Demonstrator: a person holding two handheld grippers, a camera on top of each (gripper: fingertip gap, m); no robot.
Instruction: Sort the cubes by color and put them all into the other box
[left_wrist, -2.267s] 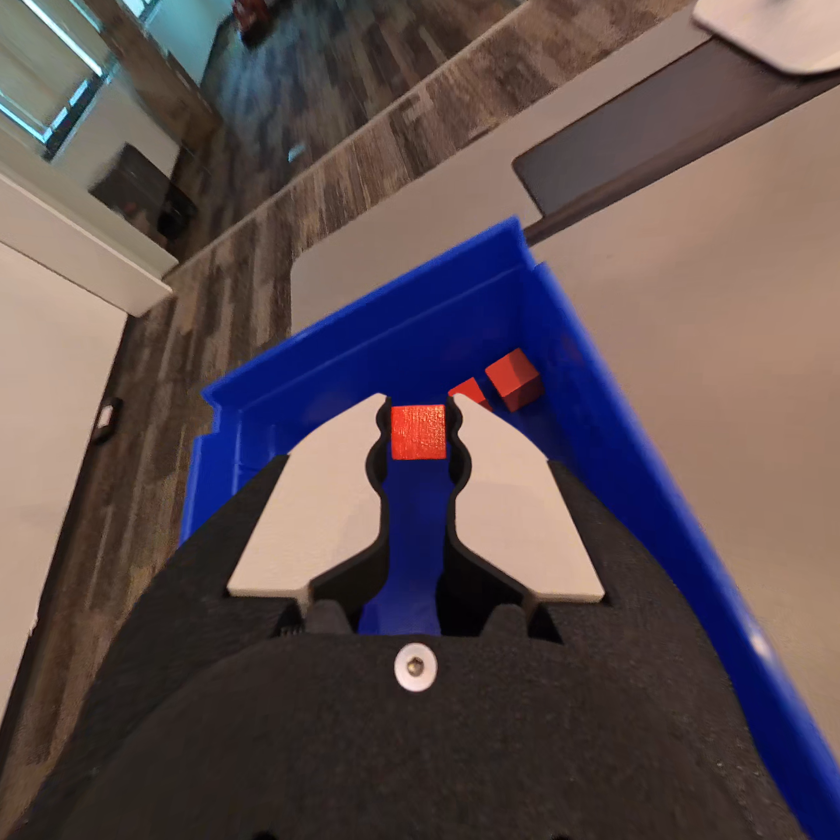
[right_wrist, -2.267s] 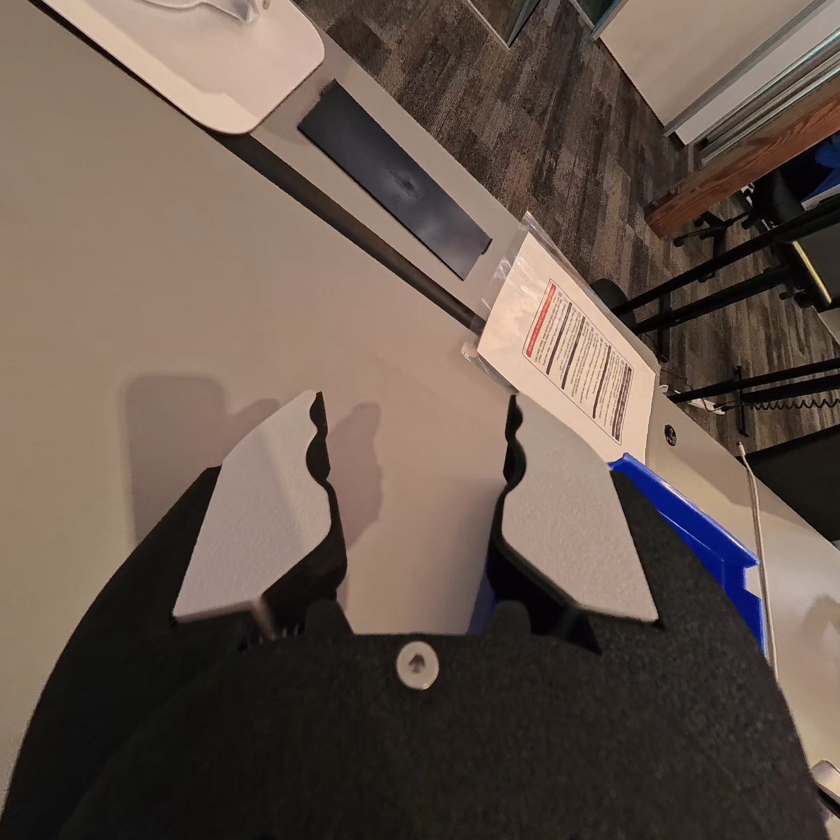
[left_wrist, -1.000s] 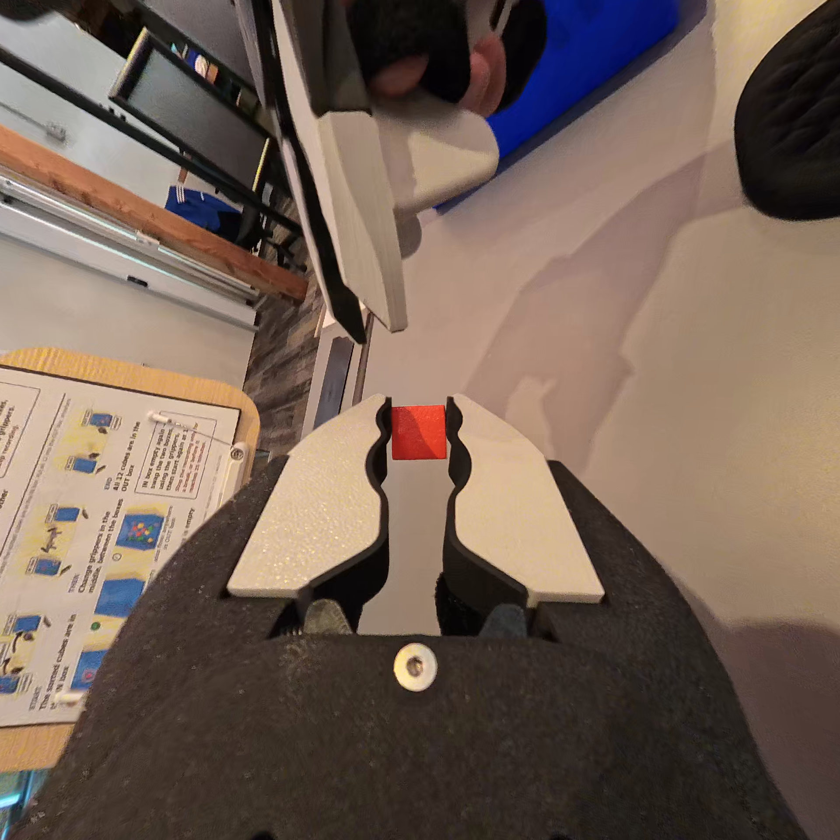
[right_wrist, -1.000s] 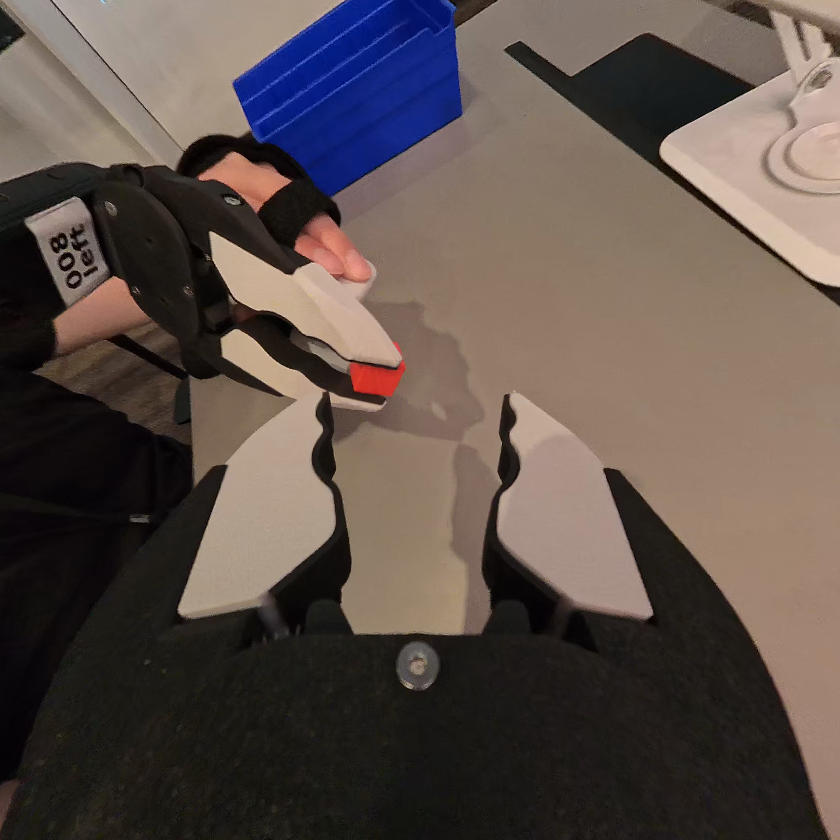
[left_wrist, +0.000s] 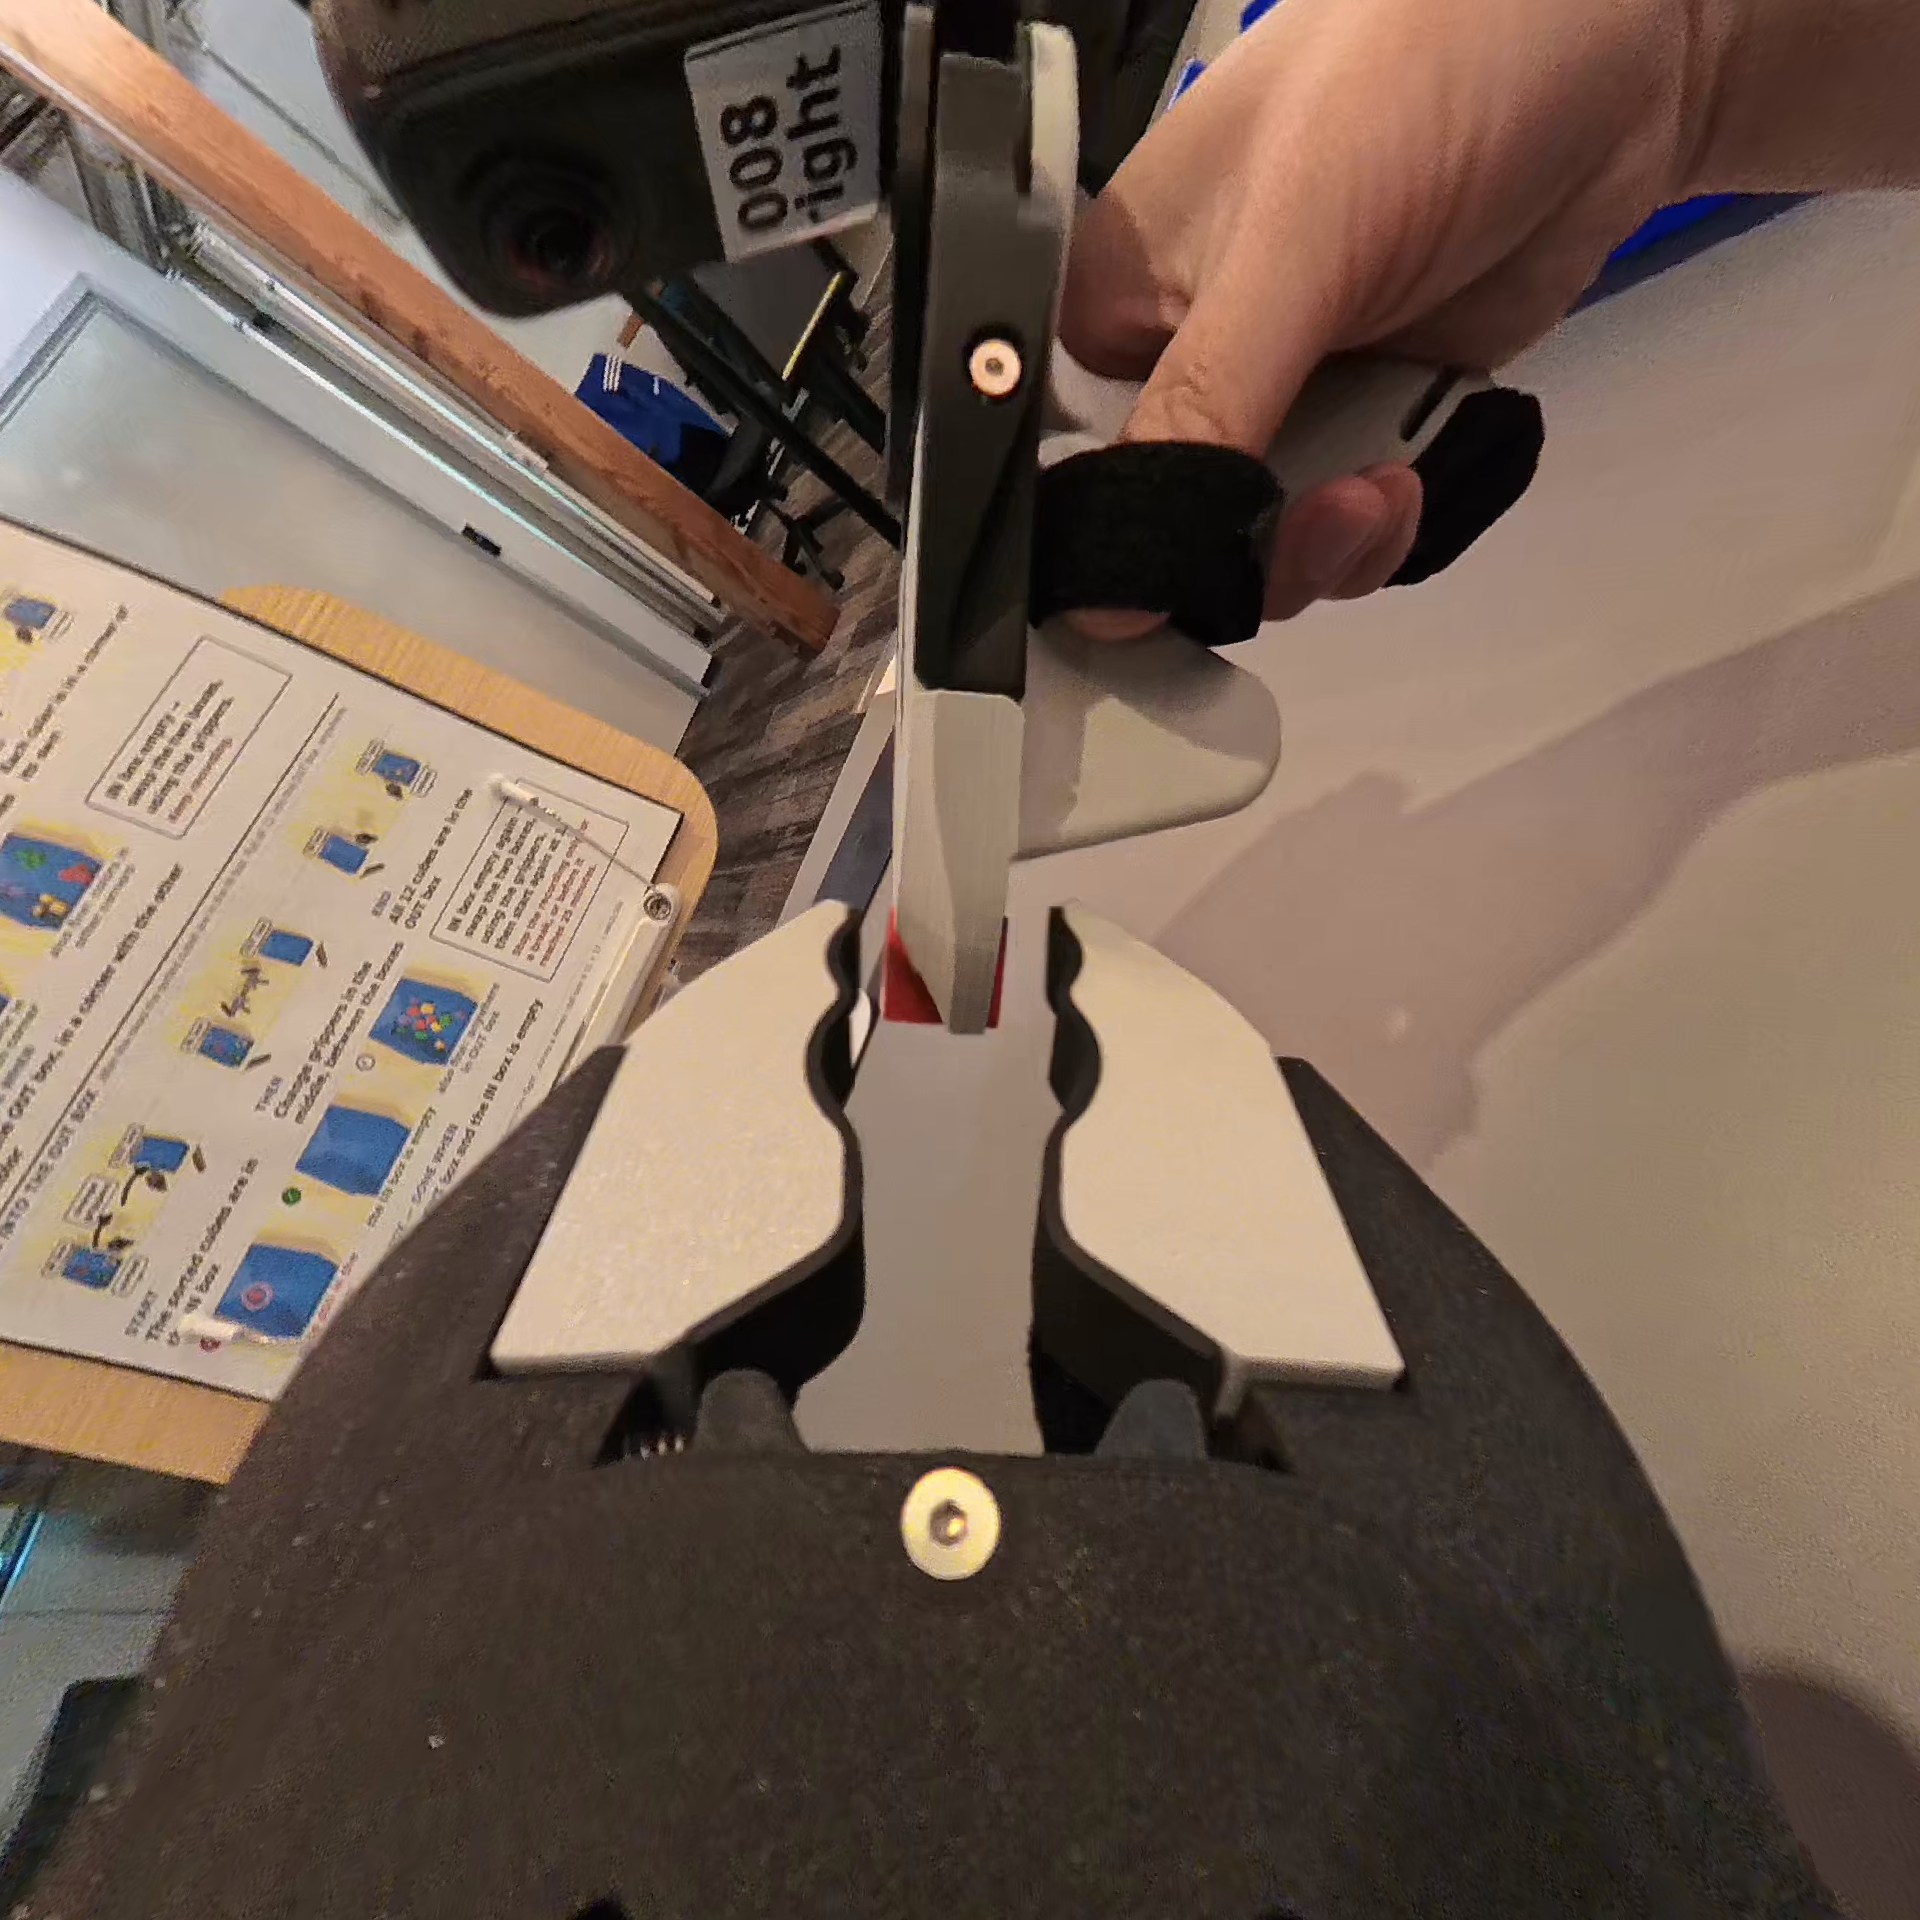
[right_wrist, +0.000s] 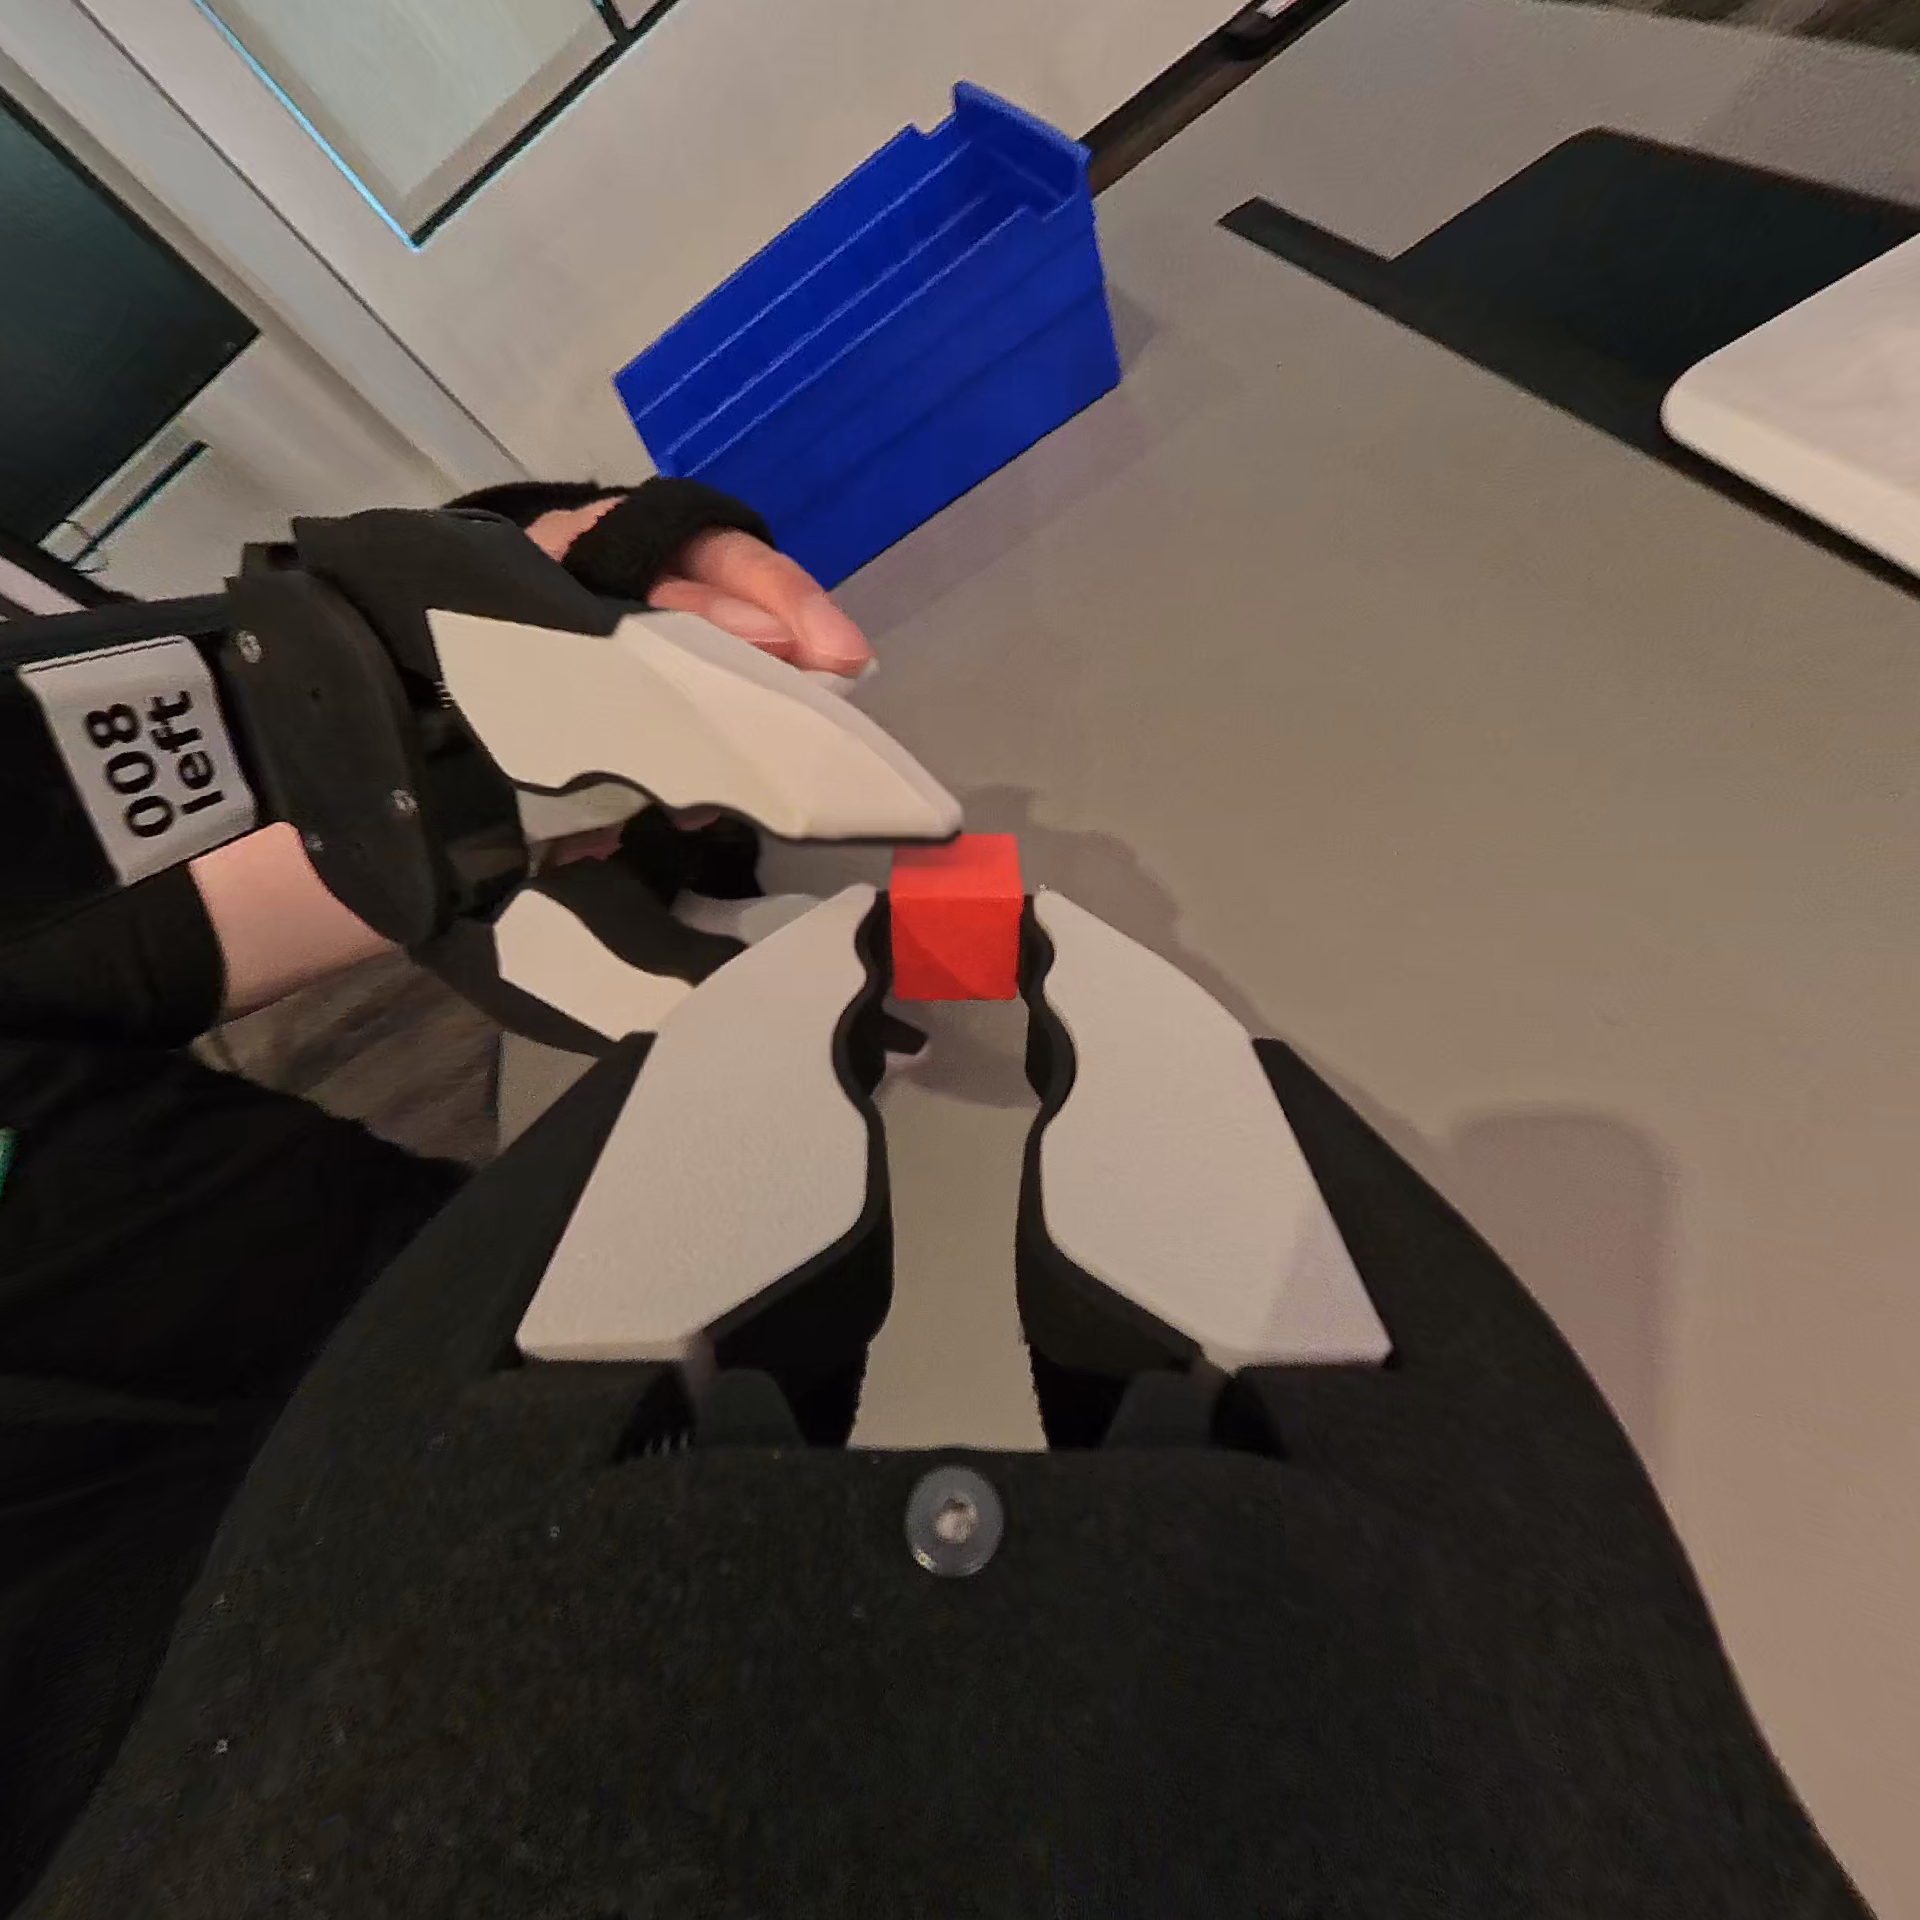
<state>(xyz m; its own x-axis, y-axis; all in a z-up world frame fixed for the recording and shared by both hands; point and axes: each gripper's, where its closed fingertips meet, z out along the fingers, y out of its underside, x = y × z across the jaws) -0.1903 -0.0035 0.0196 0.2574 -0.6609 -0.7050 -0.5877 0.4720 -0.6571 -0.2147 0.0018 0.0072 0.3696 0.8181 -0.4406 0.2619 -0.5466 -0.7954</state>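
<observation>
The right gripper (right_wrist: 954, 935) pinches the red cube (right_wrist: 953, 918) by two opposite flat faces, above the bench (right_wrist: 1455, 727). The left gripper (right_wrist: 862, 883) stands spread around the cube, its fingers off it in the left wrist view. The cube looks small, light, rigid and smooth-sided, so a square grip on parallel faces should hold without slipping; the blue box (right_wrist: 883, 343) lies well beyond.

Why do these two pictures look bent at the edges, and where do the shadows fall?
Left wrist view: wide-angle lens bows the black gripper body; soft overlapping shadows cross the grey table; the instruction sheet is slightly blurred. Right wrist view: the blue box leans, stretched; the red cube is sharp, with a faint shadow behind it.
</observation>
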